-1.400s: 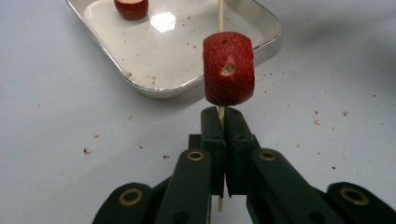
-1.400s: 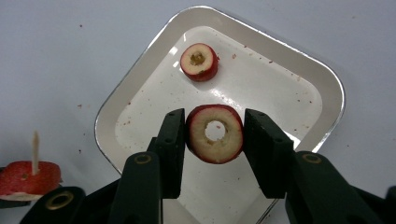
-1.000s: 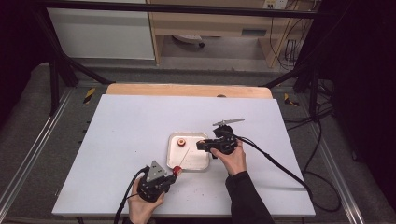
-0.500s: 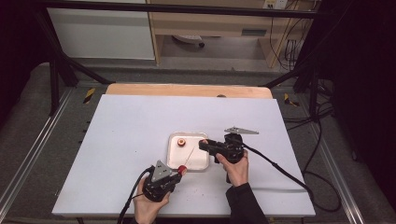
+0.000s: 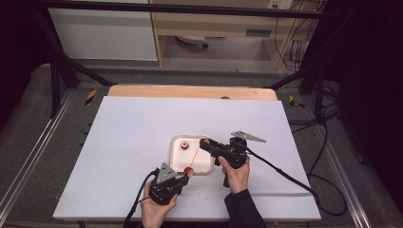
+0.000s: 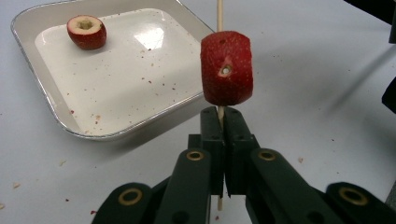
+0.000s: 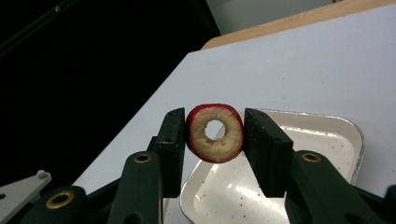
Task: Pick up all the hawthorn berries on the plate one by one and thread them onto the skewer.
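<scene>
Big risk here: the cored fruit piece (image 7: 214, 133), clamped in the right hand-held gripper (image 5: 207, 143) over the tray (image 5: 209, 166), meets the skewer (image 6: 218, 14) off-centre and splits. The left hand-held gripper (image 6: 223, 122), jaws together on that skewer, could let it twist under the threaded piece (image 6: 227, 68). White desk (image 5: 128, 133), crumbs scattered, dark room, cables trailing; one piece (image 6: 87, 31) waits in the tray.

- My left tongs (image 6: 223, 122) pinch a thin wooden skewer (image 6: 219, 11) tight.
- A cored red fruit piece (image 6: 227, 68) sits threaded just above them.
- Beyond, left: white rectangular metal-rimmed tray (image 6: 56, 121) holding another cored red fruit piece (image 6: 87, 31).
</scene>
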`<state>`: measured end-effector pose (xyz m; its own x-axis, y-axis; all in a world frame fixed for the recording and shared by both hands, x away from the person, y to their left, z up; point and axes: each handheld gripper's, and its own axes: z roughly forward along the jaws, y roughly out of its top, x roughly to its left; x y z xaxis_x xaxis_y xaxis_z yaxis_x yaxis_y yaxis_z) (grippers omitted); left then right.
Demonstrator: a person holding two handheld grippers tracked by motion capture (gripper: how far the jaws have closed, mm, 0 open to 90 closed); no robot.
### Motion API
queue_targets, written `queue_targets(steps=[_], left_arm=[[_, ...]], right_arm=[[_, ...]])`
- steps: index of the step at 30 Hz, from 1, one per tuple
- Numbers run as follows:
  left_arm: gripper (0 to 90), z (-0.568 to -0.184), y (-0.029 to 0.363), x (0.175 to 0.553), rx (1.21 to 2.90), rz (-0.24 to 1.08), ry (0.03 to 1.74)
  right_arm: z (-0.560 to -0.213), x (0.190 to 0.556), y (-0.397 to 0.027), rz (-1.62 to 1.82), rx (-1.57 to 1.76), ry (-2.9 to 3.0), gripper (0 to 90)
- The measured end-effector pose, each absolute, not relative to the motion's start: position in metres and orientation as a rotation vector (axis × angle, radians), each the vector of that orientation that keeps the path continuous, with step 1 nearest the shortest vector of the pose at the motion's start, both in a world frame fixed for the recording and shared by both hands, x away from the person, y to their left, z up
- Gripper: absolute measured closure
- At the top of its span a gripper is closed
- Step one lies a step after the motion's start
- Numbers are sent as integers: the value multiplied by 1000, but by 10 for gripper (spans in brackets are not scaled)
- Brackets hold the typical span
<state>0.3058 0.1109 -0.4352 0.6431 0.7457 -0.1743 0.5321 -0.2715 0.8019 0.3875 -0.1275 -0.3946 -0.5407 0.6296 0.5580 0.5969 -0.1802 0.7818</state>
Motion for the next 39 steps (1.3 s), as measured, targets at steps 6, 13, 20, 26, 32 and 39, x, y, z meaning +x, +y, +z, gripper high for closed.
queue_targets(steps=[6, 13, 20, 26, 32, 39], left_arm=[[884, -436, 107, 304, 1937, 285, 1004], [883, -437, 101, 305, 1905, 265, 1019], [884, -436, 96, 304, 1865, 262, 1031], [883, -437, 95, 305, 1850, 239, 1046], [883, -437, 95, 305, 1847, 241, 1048], [883, -438, 96, 305, 1845, 241, 1051]], right_arm=[[-392, 388, -127, 1931, 1492, 1915, 607], [-391, 388, -127, 1995, 1504, 1861, 607], [-393, 386, -124, 2014, 1510, 1839, 607], [-396, 385, -122, 2023, 1510, 1835, 607], [-395, 385, -122, 2035, 1508, 1836, 607], [-395, 385, -122, 2039, 1508, 1837, 607]])
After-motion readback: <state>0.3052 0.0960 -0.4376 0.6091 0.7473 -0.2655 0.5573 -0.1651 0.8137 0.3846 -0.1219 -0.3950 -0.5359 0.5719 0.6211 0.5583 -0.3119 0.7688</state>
